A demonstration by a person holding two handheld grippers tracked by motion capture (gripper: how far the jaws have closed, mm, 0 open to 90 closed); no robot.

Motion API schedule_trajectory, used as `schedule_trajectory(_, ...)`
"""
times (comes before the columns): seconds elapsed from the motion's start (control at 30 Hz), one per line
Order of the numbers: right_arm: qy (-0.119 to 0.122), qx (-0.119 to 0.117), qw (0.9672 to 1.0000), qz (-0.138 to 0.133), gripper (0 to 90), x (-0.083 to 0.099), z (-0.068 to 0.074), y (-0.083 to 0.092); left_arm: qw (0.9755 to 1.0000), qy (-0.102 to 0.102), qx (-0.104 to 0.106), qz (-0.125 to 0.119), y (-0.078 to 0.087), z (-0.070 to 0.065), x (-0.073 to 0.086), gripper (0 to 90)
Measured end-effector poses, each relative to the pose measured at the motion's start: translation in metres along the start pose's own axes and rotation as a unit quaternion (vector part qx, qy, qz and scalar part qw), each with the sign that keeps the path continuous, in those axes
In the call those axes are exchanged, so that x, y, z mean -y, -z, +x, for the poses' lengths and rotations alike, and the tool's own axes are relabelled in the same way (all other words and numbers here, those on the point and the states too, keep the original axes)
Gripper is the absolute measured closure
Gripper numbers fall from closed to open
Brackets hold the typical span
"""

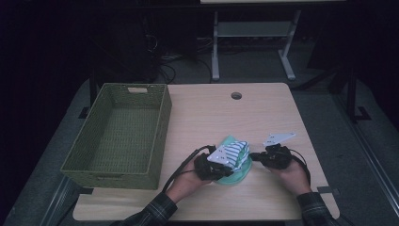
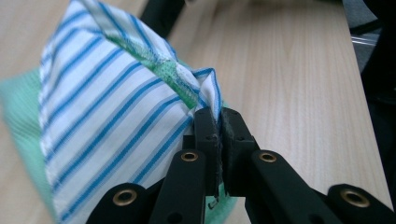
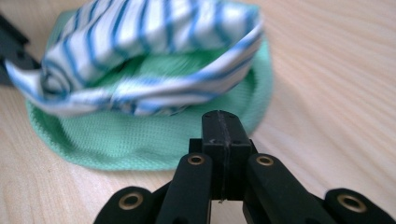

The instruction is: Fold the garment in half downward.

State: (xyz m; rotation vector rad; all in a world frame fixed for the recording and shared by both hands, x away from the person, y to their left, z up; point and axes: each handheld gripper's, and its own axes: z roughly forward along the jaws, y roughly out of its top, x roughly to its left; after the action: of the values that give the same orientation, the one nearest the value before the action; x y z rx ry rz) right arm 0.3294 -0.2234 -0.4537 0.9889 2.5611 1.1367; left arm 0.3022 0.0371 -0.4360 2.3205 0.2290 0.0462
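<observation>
A white cloth with blue stripes [image 1: 234, 151] lies bunched on top of a green mesh cloth [image 1: 234, 176] near the table's front edge. My left gripper [image 2: 218, 122] is shut on a corner of the striped cloth [image 2: 112, 107], with the hem pinched between its pads. In the high view the left gripper [image 1: 221, 162] sits at the cloths' left side. My right gripper [image 3: 220, 125] is shut with nothing between its pads, just short of the green cloth [image 3: 140, 137] and the striped cloth [image 3: 154, 51]. In the high view the right gripper [image 1: 254, 156] is at the cloths' right side.
A green woven basket [image 1: 160, 127] stands with nothing in it at the table's left side. The wooden table [image 1: 211, 113] has a cable hole [image 1: 236, 95] near its far edge. A desk frame [image 1: 254, 42] stands beyond the table.
</observation>
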Motion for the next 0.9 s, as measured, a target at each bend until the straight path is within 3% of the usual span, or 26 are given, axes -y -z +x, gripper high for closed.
schedule_trajectory(0.2,-0.006,0.004,1.0000,-0.005,89.9,0.000,-0.005,0.002,0.9991,0.007,0.029,0.031,-0.015,0.000,0.008,85.1)
schedule_trajectory(0.27,-0.005,0.006,1.0000,-0.005,89.9,-0.001,-0.006,0.003,0.9982,0.020,0.047,0.032,-0.016,0.002,0.009,80.8)
schedule_trajectory(0.37,-0.007,0.008,0.9998,-0.014,89.8,-0.005,-0.007,0.006,0.9980,0.031,0.053,0.014,-0.006,0.004,0.005,65.3)
schedule_trajectory(0.47,-0.007,0.007,0.9996,-0.025,89.8,-0.009,-0.009,0.010,0.9977,0.044,0.049,-0.010,0.010,0.007,0.000,57.9)
schedule_trajectory(0.53,-0.007,0.008,0.9994,-0.031,89.8,-0.014,-0.009,0.013,0.9976,0.052,0.039,-0.023,0.022,0.012,0.001,61.3)
schedule_trajectory(0.63,-0.002,0.005,0.9991,-0.041,89.8,-0.019,-0.009,0.015,0.9969,0.075,0.003,-0.023,0.035,0.021,0.008,74.8)
schedule_trajectory(0.73,0.003,-0.003,0.9988,-0.049,89.8,-0.026,-0.006,0.013,0.9952,0.092,-0.035,-0.002,0.038,0.028,0.015,84.7)
schedule_trajectory(0.8,0.003,-0.008,0.9989,-0.046,89.8,-0.030,-0.003,0.010,0.9932,0.097,-0.059,0.023,0.034,0.032,0.019,85.7)
schedule_trajectory(0.9,0.011,-0.014,0.9991,-0.038,89.8,-0.032,-0.001,0.001,0.9905,0.107,-0.066,0.055,0.025,0.038,0.026,85.7)
